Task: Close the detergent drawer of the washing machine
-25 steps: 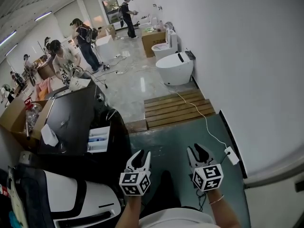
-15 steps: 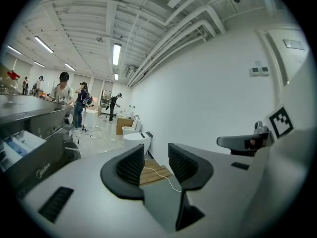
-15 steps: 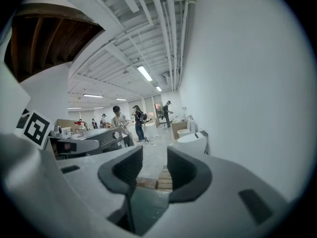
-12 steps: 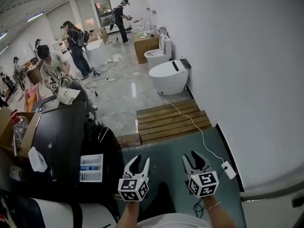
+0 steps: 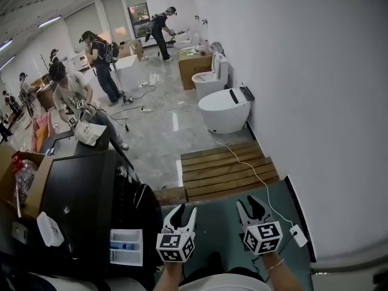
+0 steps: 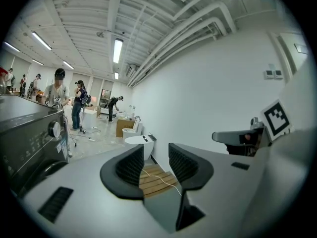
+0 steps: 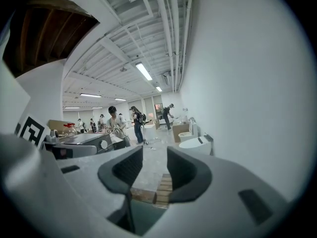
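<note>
The grey floor (image 5: 163, 126) is running back past a wooden platform (image 5: 224, 168). The black washing machine (image 5: 79, 193) is standing on the person's left, its detergent drawer (image 5: 126, 246) sticking out and showing blue inserts. Just right of the drawer, the left claw (image 5: 182, 214) and right claw (image 5: 253, 206) are hovering, jaws spread, both empty.

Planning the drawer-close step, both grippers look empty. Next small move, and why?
Probably swing the left gripper leftward to the front of the white plastic detergent drawer. The drawer stands pulled out of the black washing machine, on that gripper's side. The left gripper and the right gripper are both open, empty and touching nothing.
</note>
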A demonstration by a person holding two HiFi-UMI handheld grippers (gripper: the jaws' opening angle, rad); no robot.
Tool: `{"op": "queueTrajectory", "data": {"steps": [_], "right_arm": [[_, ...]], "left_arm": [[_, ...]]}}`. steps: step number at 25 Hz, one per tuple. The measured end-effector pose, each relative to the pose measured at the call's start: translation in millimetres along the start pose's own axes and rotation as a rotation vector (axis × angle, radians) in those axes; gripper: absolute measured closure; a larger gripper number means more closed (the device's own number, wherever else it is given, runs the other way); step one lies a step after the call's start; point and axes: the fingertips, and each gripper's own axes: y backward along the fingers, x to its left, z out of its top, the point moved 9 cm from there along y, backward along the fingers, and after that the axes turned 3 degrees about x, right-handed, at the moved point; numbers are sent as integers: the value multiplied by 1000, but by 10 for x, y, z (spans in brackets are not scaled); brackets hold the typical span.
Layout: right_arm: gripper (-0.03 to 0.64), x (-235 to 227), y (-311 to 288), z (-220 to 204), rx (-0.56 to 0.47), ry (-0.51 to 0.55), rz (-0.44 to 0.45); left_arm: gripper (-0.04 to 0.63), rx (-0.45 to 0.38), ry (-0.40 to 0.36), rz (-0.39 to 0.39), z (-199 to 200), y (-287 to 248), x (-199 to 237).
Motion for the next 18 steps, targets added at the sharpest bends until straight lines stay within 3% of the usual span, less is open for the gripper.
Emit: {"op": "queueTrajectory", "data": {"steps": [4,10,18], "right_arm": [[479,47,-308,67,15,10,25],[480,141,-805,190,37,25,134],[480,403,-1578,300,98,92,384]], "left_arm": [[462,-15,6,33,49,-98,194],[462,-24,37,138,77,-149,442],[462,-55,95,368,79,-87,682]]}}
